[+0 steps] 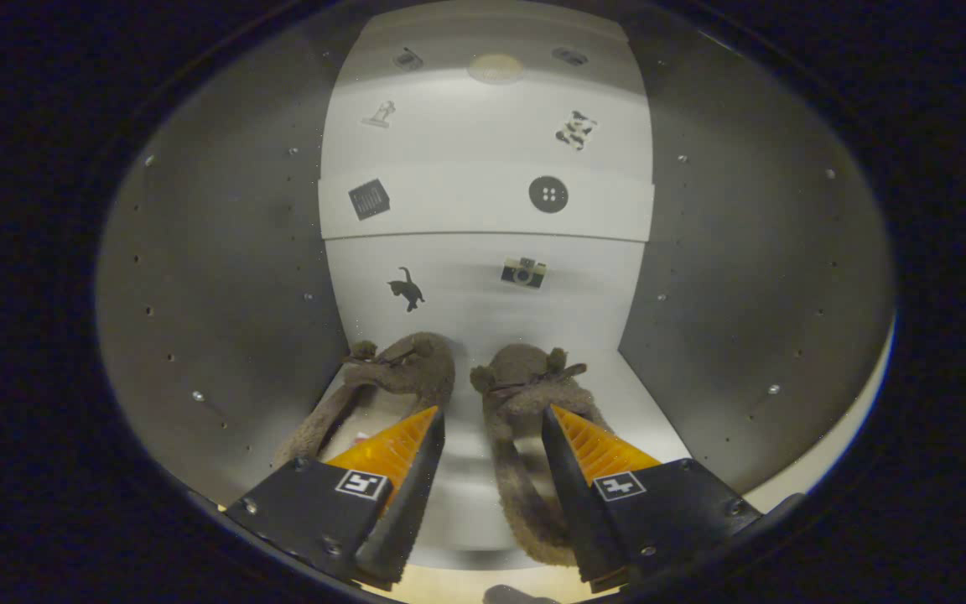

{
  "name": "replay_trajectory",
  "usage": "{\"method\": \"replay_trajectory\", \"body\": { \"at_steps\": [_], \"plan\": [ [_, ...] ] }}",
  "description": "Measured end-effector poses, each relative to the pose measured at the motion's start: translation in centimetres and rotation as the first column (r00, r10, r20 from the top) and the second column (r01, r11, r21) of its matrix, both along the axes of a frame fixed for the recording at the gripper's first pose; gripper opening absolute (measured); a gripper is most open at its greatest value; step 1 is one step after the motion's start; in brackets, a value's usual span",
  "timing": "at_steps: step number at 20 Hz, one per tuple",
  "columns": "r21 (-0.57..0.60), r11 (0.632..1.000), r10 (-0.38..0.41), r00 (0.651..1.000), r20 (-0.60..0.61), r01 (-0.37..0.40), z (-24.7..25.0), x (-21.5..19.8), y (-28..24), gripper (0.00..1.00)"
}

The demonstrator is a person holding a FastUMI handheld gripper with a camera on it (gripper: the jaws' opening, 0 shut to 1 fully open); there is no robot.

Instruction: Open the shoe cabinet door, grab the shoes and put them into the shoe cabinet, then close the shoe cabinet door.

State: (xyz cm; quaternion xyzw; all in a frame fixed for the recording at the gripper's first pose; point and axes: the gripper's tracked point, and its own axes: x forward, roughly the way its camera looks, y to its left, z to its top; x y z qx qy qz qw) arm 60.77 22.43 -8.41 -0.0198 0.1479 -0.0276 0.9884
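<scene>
Gripper view: the gripper (490, 419) points into the open shoe cabinet (223, 277), its fingers spread wide and gripping nothing. Two fuzzy brown slippers lie side by side on the cabinet floor, toes toward the back wall (483, 134), which carries small stickers. The left slipper (399, 373) sits just ahead of the left finger; the right slipper (525, 394) runs partly between the fingers and under the right one, heel toward the cabinet's front edge. From where I stand the shoes look placed, door not yet closed. The risk, I'd say: drawing back carelessly, the right finger could snag that fleece and drag the slipper out, blocking the door.
</scene>
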Motion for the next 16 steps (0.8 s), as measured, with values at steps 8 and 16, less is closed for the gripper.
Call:
{"method": "replay_trajectory", "body": {
  "at_steps": [8,16],
  "plan": [
    [0.012,0.998,0.064,0.986,0.156,-0.067,4.2,-11.9,2.0,0.92],
    [0.022,0.993,0.105,0.968,0.230,-0.114,4.1,-27.8,0.8,0.99]
  ]
}}
